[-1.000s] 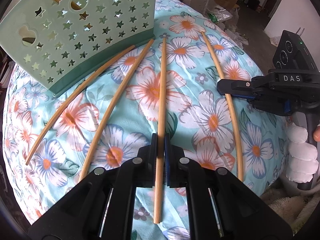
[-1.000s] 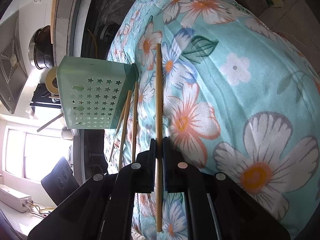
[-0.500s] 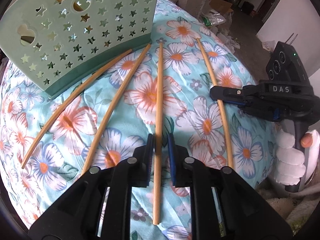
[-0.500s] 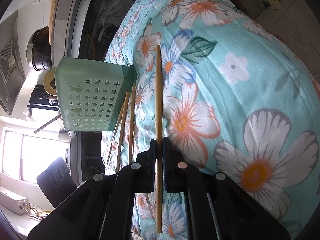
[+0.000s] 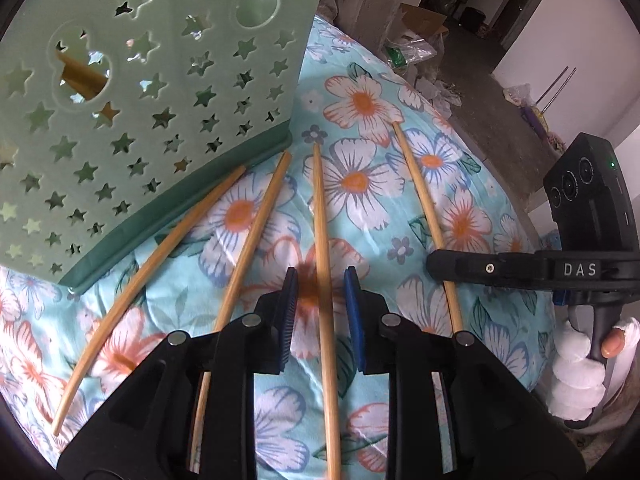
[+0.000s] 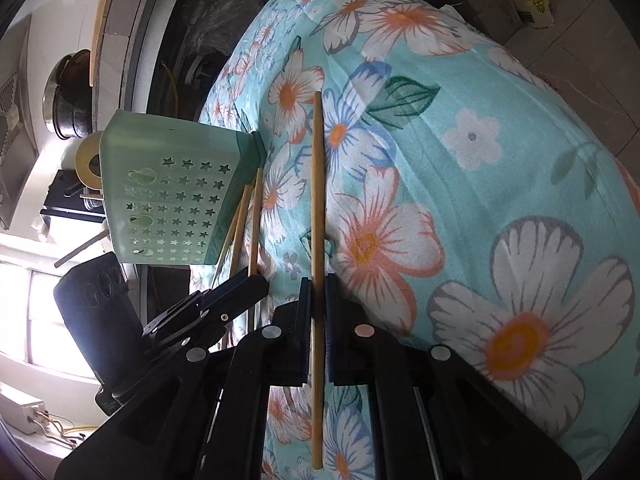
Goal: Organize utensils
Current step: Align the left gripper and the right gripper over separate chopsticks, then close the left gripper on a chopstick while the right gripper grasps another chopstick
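Floral cloth (image 5: 400, 200), turquoise with white and orange flowers, covers the rounded surface I work over; behind it lie a bare floor, a cardboard box (image 5: 424, 20) and white walls.

Four chopsticks lie fanned on the cloth in my left view. The first stick (image 5: 152, 280) and second stick (image 5: 248, 248) point their far ends at the dark base of the green holder (image 5: 160, 92), a star-punched box standing at the back left; something brown shows through one of its cutouts. The third stick (image 5: 324, 260) runs between the blue pads of my left gripper (image 5: 320, 284), whose fingers stand apart with a gap on each side of the stick, so it is released and grasps nothing. The fourth stick (image 5: 424, 216) lies farthest right, passing under my right gripper (image 5: 436, 268).

My right camera shows that gripper (image 6: 317, 292) clenched on the fourth stick (image 6: 318, 200), pads pressed against both sides, the stick reaching on across the cloth (image 6: 480, 184). The left gripper (image 6: 248, 284) sits just beside it, and the holder (image 6: 172, 192) stands beyond with the other sticks beside its base. A dark pot (image 6: 68, 96) sits on the counter behind.
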A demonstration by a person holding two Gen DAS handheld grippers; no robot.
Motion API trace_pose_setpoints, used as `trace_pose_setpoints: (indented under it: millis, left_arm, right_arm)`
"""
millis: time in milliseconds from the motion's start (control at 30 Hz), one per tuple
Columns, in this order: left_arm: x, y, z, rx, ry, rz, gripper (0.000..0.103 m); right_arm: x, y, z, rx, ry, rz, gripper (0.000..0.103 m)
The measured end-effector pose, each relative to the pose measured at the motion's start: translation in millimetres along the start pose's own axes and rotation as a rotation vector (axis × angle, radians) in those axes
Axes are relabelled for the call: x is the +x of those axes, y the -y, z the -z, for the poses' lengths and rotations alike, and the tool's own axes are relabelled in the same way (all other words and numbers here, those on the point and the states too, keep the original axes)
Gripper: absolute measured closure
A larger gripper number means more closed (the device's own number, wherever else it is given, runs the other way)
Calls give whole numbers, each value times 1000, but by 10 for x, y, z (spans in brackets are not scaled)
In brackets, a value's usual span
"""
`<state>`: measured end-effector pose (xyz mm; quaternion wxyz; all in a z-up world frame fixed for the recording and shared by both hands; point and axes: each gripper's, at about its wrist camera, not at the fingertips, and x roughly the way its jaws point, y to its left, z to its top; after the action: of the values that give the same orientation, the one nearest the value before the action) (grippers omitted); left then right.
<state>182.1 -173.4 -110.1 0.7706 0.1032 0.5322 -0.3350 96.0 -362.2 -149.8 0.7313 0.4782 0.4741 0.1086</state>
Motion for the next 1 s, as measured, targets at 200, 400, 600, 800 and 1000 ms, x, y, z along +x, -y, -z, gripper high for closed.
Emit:
trace_pose_setpoints:
  millis: [200, 400, 600, 800, 1000]
  left_arm:
    - [99, 80, -90, 38, 33, -34, 88]
    - [105, 29, -61, 35, 48, -27, 95]
    - [121, 16, -68, 32, 56, -11, 95]
    - [-9, -98, 110, 25, 61, -5, 95]
    - [-69, -134, 168, 26, 61, -7, 95]
  right_arm:
    - [36, -90, -10, -18, -2, 34, 98]
    - [90, -252, -39, -69, -15, 86, 92]
    - [135, -491, -138, -139, 23, 162, 79]
    - [246, -510, -310, -150, 30, 205, 79]
    - [291, -543, -381, -169, 41, 230, 80]
